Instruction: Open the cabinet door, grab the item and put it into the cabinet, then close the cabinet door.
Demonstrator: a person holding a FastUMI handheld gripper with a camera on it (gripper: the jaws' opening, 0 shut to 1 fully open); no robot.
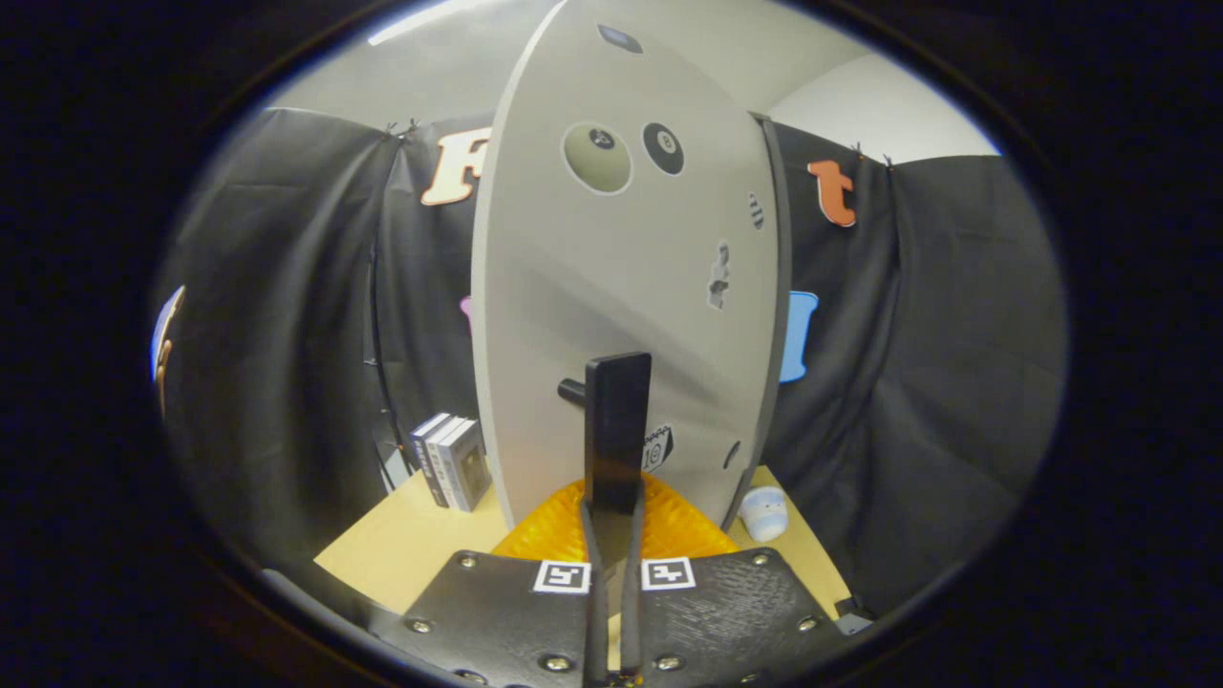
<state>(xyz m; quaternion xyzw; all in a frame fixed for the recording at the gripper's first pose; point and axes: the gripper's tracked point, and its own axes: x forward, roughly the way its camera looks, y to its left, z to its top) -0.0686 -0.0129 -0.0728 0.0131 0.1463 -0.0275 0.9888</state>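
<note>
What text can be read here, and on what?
"8": round black sticker on the cabinet door.
"10", probably: small sticker beside the handle that the gripper clamps.
Boxes left of the door: print too small to read.

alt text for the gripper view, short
The gripper has its fingers closed together right at the grey cabinet door, beside its small dark knob. The door stands on a wooden table, with upright boxes to one side and a small pale object to the other.
</note>
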